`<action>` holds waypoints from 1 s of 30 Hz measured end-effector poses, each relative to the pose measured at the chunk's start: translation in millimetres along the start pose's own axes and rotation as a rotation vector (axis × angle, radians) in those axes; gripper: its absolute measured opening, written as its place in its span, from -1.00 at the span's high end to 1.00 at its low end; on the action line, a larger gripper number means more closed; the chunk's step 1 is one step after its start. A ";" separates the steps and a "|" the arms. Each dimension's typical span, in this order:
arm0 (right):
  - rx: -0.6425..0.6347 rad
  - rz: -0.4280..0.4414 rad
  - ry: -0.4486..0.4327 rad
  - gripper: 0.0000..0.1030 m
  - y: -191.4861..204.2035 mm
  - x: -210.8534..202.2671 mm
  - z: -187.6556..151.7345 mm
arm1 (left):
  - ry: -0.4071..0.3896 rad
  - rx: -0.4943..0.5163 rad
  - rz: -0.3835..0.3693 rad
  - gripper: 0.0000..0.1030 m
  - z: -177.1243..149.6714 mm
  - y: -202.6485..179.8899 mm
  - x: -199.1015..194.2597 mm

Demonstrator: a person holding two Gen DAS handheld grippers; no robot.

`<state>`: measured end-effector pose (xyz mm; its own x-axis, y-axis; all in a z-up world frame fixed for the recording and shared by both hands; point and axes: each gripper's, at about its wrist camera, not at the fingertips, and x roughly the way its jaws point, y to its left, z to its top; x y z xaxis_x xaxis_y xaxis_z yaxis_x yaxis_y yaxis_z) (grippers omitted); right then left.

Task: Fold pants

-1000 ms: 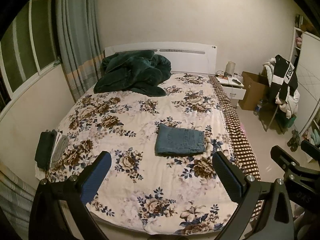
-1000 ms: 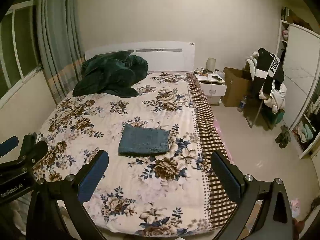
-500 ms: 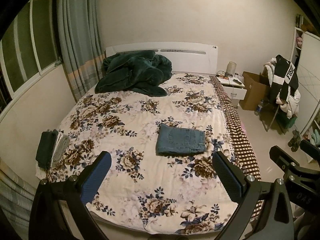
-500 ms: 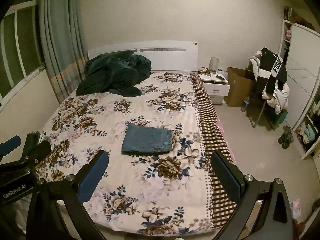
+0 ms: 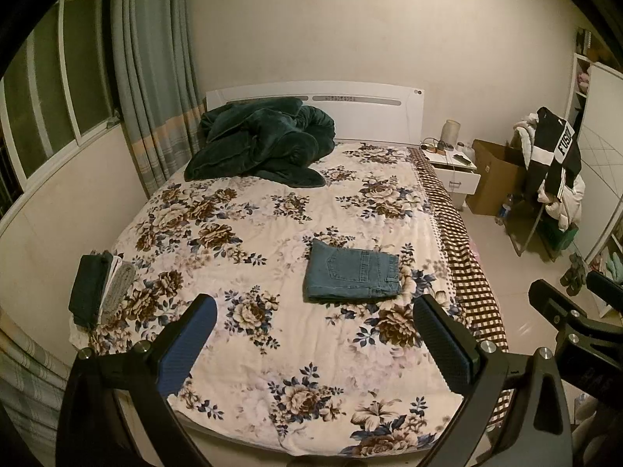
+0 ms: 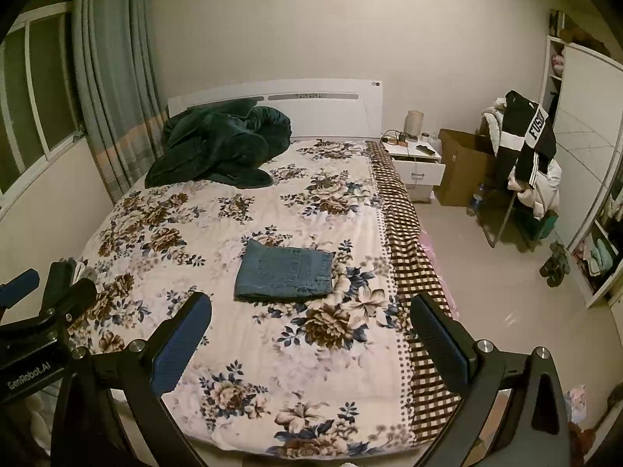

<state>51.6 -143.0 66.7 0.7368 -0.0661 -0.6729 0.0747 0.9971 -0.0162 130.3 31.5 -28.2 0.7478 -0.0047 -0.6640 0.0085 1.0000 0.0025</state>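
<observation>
Blue denim pants [image 5: 352, 271] lie folded into a neat rectangle near the middle of the floral bed [image 5: 272, 342], also in the right wrist view [image 6: 286, 273]. My left gripper [image 5: 315, 340] is open and empty, held above the foot of the bed, well short of the pants. My right gripper [image 6: 311, 336] is open and empty too, beside the left one and at a similar distance. The right gripper's body shows at the right edge of the left wrist view [image 5: 572, 319].
A dark green blanket [image 5: 264, 144] is heaped by the headboard. A small stack of folded clothes [image 5: 99, 286] sits at the bed's left edge. A nightstand [image 5: 453, 167], cardboard box [image 5: 496, 177] and a chair piled with clothes [image 5: 553, 171] stand on the right.
Both views have drifted slightly back and up from the bed. The pants lie unmoved and both grippers stay open.
</observation>
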 end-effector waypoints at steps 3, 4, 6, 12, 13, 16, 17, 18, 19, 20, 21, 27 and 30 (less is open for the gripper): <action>-0.003 0.000 0.000 -1.00 0.7 0.6 0.4 | 0.001 0.000 0.002 -1.00 -0.2 0.6 1.8; -0.001 0.000 0.000 -1.00 0.3 0.4 -0.3 | -0.001 0.001 0.001 -1.00 -0.2 0.3 0.0; -0.001 0.000 0.000 -1.00 0.5 0.6 -0.1 | -0.001 0.001 0.003 -1.00 -0.4 0.2 0.2; 0.000 0.000 -0.001 -1.00 0.5 0.5 0.0 | 0.001 0.000 0.005 -1.00 -0.6 0.3 0.0; -0.001 0.001 0.000 -1.00 0.3 0.7 0.2 | 0.001 -0.001 0.004 -1.00 -0.3 0.6 -0.1; -0.001 0.001 0.000 -1.00 0.2 0.6 0.0 | 0.000 -0.001 0.005 -1.00 -0.3 0.2 -1.0; 0.000 0.002 0.001 -1.00 0.2 1.1 0.0 | 0.001 -0.002 0.004 -1.00 -0.8 0.3 -0.6; 0.001 0.003 0.002 -1.00 0.4 1.4 0.2 | 0.001 -0.002 0.004 -1.00 -0.7 0.2 -2.1; 0.001 0.002 0.002 -1.00 0.9 2.2 0.5 | 0.000 -0.002 0.007 -1.00 -0.8 -0.2 -1.4; 0.000 0.001 0.003 -1.00 1.1 2.7 0.6 | -0.002 -0.001 0.007 -1.00 -0.7 -0.5 -2.2; 0.000 0.000 0.002 -1.00 1.2 3.1 0.7 | -0.001 -0.001 0.007 -1.00 -0.6 -0.3 -2.2; -0.001 0.002 0.000 -1.00 0.6 3.1 0.6 | 0.000 -0.004 0.006 -1.00 -1.8 -0.4 -1.0; -0.002 0.002 -0.001 -1.00 0.5 2.0 0.9 | -0.001 -0.003 0.007 -1.00 -1.8 -0.7 -3.0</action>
<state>53.7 -142.6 66.0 0.7374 -0.0644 -0.6723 0.0722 0.9973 -0.0163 126.9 30.8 -27.5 0.7483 0.0022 -0.6633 0.0015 1.0000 0.0050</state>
